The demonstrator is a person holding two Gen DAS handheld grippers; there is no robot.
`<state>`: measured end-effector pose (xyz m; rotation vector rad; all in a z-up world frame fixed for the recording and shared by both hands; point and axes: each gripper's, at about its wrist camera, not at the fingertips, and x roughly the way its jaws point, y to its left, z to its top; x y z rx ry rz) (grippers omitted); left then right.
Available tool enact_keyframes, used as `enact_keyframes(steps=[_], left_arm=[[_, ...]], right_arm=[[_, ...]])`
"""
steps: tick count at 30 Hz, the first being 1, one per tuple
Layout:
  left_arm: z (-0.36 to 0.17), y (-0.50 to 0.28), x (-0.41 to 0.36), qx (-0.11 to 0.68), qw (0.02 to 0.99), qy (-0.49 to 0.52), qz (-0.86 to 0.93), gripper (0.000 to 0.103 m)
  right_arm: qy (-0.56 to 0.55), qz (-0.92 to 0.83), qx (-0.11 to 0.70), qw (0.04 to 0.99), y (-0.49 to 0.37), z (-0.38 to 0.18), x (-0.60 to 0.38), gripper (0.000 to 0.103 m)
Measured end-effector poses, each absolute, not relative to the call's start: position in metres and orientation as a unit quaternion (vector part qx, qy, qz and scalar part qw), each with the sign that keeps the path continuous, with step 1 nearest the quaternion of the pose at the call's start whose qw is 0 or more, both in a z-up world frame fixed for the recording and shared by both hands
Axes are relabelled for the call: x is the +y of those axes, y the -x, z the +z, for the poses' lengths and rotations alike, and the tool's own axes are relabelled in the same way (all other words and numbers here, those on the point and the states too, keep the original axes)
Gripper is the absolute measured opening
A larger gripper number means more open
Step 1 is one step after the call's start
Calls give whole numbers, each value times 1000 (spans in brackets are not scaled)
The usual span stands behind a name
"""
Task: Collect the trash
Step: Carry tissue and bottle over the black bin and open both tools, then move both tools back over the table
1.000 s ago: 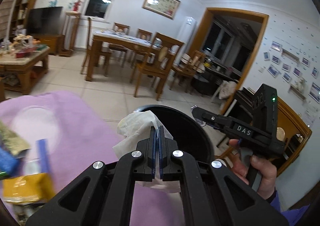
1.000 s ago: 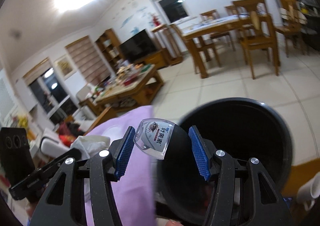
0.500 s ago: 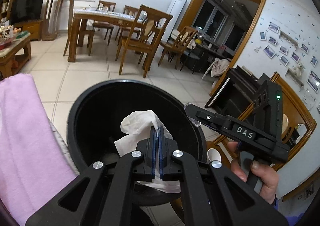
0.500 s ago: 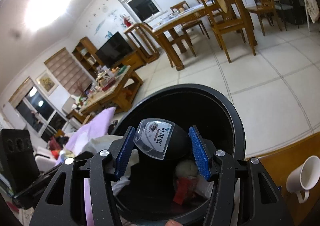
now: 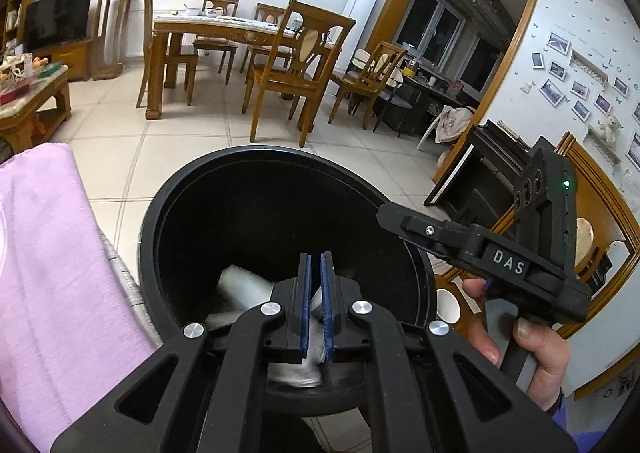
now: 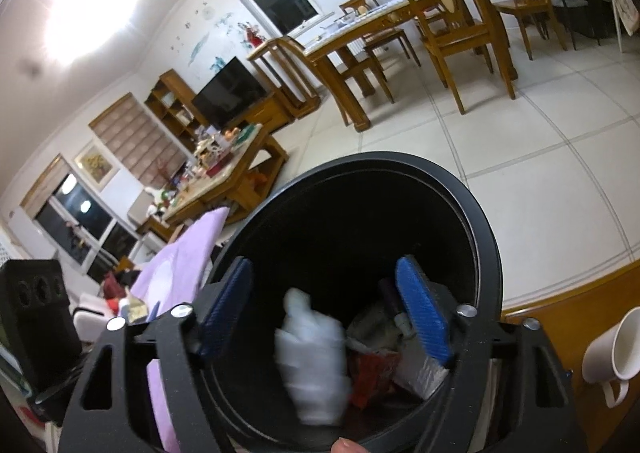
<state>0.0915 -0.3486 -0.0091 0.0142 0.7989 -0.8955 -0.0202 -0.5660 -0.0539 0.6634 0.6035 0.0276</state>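
A crumpled white tissue (image 6: 312, 353) (motion-blurred) lies inside the black bin (image 6: 486, 249).

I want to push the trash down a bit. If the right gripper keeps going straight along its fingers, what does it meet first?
The right gripper, jaws open and empty, points into the black bin. Going straight, it would likely meet the blurred white tissue in the trash pile first; depth is hard to judge.

Left wrist view: aimed close, downward into the black bin (image 5: 256, 181), filling lower centre.
Right wrist view: tilted, equally close over it.
Shared: bin, dining table (image 5: 224, 27).
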Motion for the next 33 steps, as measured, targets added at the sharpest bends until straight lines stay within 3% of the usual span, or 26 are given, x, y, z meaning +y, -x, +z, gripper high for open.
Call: enact_keyframes(steps=[1,4,5,17,25,33], left_arm=[[-8,-92,-347,375,826,-5,-421,16],[0,-91,-330,362,837,6,-410,60],[2,-90,-325,355,842,8,-406,65],[22,-98,-166,320,892,61,-312,65],[7,-110,-39,333,914,47,-226,65],[-21,-129,24,377,900,3,-219,65]], right_arm=[[-317,12,292,902,20,-52,-563,76],[-309,15,291,905,17,-46,-556,76],[-307,16,291,906,17,-44,-553,76],[-232,84,314,917,-25,-6,-442,76],[-150,186,337,910,-70,16,-294,76],[-36,293,375,879,-118,21,-131,76]])
